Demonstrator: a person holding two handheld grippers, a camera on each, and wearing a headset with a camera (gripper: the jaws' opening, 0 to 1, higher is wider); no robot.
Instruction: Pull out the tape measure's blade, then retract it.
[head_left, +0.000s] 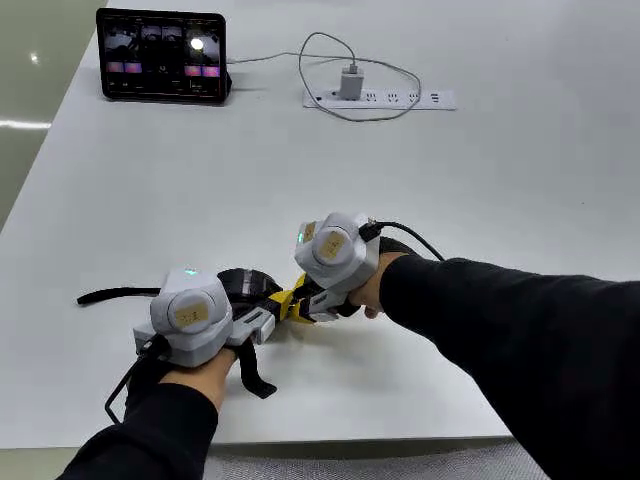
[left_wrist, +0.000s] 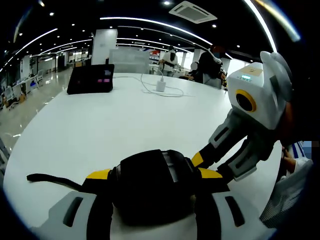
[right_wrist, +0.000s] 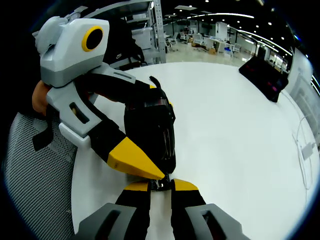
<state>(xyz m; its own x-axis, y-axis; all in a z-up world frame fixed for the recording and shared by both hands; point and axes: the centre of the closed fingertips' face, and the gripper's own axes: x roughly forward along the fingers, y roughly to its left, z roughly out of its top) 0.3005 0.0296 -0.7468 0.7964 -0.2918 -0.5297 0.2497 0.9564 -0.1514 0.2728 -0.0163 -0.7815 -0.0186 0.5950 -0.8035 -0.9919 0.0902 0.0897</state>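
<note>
Near the front edge of the white table (head_left: 480, 180), the left tool (head_left: 262, 318) hugs the black tape measure (head_left: 245, 284), with one yellow-tipped finger (left_wrist: 97, 175) on each side of the case. The right tool (head_left: 292, 305) comes in from 3 o'clock. Its fingers are nearly shut and pinch the small metal blade tip (right_wrist: 161, 184) right at the case. A black strap (head_left: 115, 295) lies on the table, running from the tape measure toward 9 o'clock. Far back at 11 o'clock stands a tablet (head_left: 162, 55) with its screen lit. At 1 o'clock lies a white power strip (head_left: 400, 99) with a charger (head_left: 351, 82) plugged in and a looped cable (head_left: 320, 60).
</note>
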